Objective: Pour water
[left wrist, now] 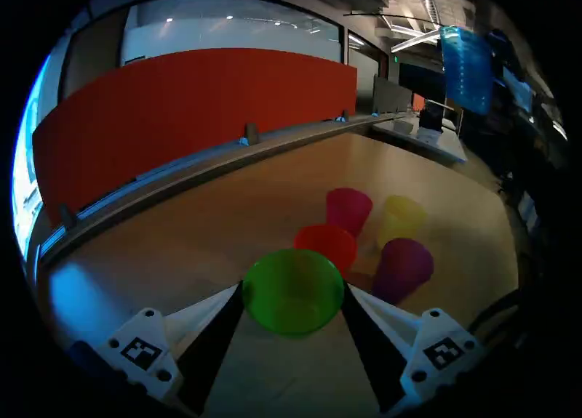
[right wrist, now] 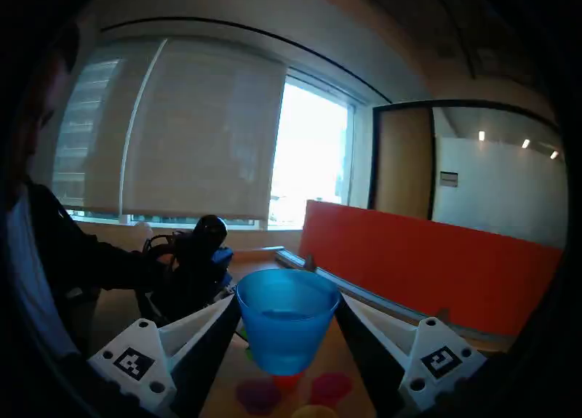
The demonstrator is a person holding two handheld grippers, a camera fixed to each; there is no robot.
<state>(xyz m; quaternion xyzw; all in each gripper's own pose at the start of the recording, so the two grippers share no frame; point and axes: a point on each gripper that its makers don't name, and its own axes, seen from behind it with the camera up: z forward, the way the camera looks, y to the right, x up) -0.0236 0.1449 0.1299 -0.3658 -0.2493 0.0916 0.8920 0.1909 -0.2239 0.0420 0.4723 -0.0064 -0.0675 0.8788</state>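
red partition [left wrist: 196, 105] behind table [left wrist: 240, 207]; window blind [right wrist: 204, 134].

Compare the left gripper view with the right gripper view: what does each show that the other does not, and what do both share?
Left gripper view: the left gripper holds a green cup.
Right gripper view: the right gripper holds a blue cup with water in it, in front of a bright window, with a person's dark sleeve to one side.
Both: the orange partition and the wooden table carrying a pink cup and a purple cup.
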